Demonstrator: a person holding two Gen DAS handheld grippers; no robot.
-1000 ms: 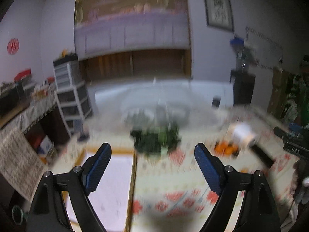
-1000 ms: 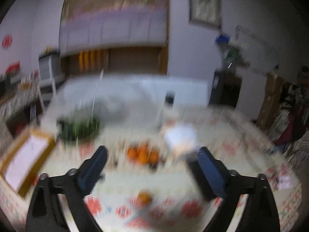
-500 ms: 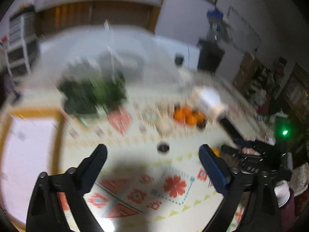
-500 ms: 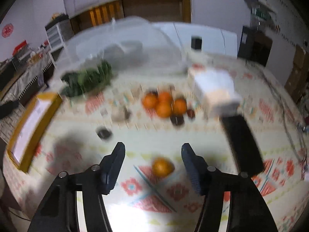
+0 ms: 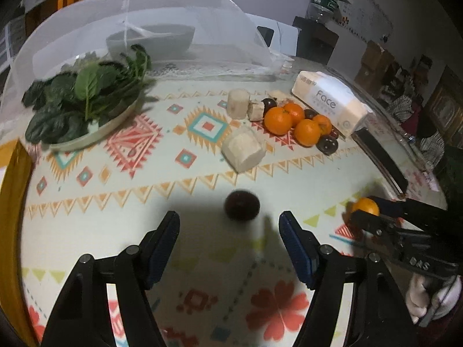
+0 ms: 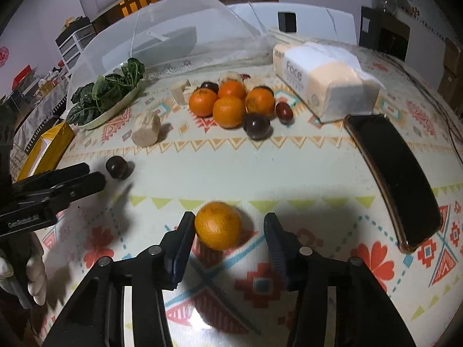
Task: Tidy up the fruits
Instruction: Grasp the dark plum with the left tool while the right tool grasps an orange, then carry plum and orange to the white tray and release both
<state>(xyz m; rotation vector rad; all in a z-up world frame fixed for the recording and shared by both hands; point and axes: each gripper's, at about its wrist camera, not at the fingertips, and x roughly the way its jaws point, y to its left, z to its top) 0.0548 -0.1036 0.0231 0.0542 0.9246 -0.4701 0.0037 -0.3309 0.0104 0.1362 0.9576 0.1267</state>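
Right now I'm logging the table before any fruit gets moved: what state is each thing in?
Left hand-held gripper: closing, nothing held, dark plum just ahead.
Right hand-held gripper: closing around lone orange, right pad not touching.
Orange pile: heaped, untouched.
Mesh food cover: down over a bowl.
Greens: piled on a plate.
Tissue pack: lying flat.

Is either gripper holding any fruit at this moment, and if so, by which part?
Nothing is held yet. The right gripper is closing around the lone orange, its pads apart from it; the left gripper is closing short of the dark plum.
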